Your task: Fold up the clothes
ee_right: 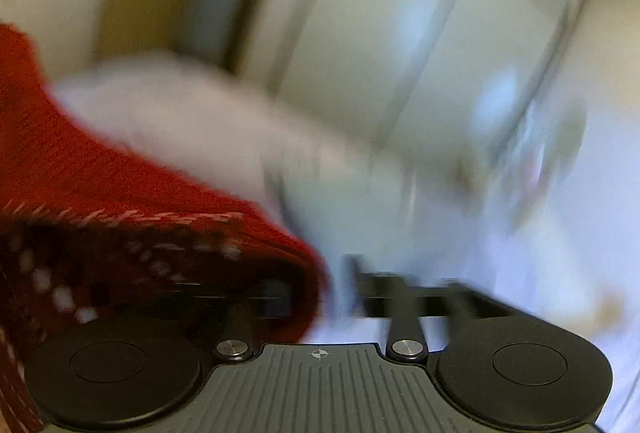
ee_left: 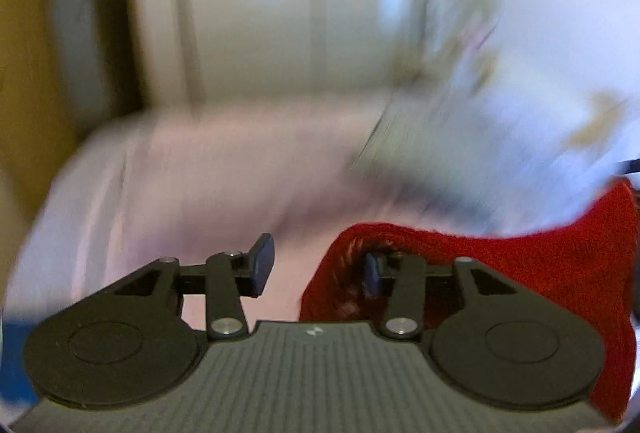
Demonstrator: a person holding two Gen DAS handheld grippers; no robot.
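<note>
Knit, red garment, looked soft, floppy, light, prob stretchy; best taken by its edge/hem. It lay at lower right of left wrist view, draped over one finger of left gripper, jaws spread, not pinching. Right gripper also spread, red knit over its left finger only. Pale bed behind gave open room; surroundings were too blurred to judge edges.

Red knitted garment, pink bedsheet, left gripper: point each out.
Red knitted garment (ee_left: 520, 265): left wrist view, its folded body.
Pink bedsheet (ee_left: 180, 185): left wrist view, bare middle.
Left gripper (ee_left: 316, 269): left wrist view, midway between fingertips.
</note>
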